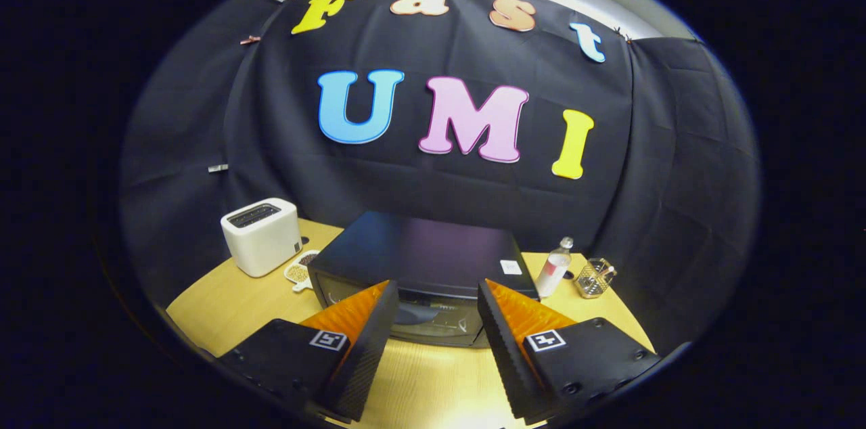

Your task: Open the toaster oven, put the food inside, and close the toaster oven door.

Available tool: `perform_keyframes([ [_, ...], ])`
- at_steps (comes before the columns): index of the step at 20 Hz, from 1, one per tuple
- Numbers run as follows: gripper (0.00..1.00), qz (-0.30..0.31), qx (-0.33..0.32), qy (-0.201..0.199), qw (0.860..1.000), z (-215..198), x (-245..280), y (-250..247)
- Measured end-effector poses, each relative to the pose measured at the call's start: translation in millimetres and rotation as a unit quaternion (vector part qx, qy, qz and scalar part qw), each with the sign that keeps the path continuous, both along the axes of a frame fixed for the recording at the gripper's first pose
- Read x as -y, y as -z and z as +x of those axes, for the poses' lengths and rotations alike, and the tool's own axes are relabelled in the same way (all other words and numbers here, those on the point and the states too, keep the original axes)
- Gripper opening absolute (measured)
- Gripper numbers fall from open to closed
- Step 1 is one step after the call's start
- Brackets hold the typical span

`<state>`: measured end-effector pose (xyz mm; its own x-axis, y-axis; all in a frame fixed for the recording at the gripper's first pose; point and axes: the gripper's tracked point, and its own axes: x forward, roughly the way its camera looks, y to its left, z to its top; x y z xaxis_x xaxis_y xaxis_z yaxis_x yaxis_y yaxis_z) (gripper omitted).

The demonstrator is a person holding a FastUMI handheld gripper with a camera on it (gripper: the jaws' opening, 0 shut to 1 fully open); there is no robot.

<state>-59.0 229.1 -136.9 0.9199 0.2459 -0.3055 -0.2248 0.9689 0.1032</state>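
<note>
While the gripper hovers above the wooden tabletop with its two fingers spread wide and nothing between them, the toaster oven sits just ahead of the fingertips, roughly centred in the gap. It is a single low, boxy appliance with a dark, smooth, slightly glossy top that picks up a faint purple sheen. Its front face carries a dark glass door, partly hidden behind the two fingers; the door stands upright against the body, so the oven is closed. A small pale sticker lies on the top near the right rear corner.

Counting what else stands on the tabletop: one white slot toaster sits well to the left of the oven, towards the back. One small pale dish holding brownish bits lies between that toaster and the oven's left side, just beside both; what the bits are cannot be told. To the right of the oven stands one clear bottle with a pinkish band, tilted slightly and close to the oven's right rear corner. One small clear container with something thin inside stands just beyond the bottle, farther right.

Black cloth closes off the booth behind all of these things.
</note>
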Motion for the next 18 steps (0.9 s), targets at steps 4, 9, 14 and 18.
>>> perform_keyframes([
  [4,0.94,0.024,0.018,0.023,0.999,6.5,40.9,-27.0],
  [9,0.98,0.011,0.071,0.041,0.997,16.4,102.7,-63.1],
  [14,0.98,0.016,0.101,0.037,0.994,14.4,146.0,-90.6],
  [18,0.98,0.033,0.106,0.040,0.993,13.5,174.1,-98.2],
])
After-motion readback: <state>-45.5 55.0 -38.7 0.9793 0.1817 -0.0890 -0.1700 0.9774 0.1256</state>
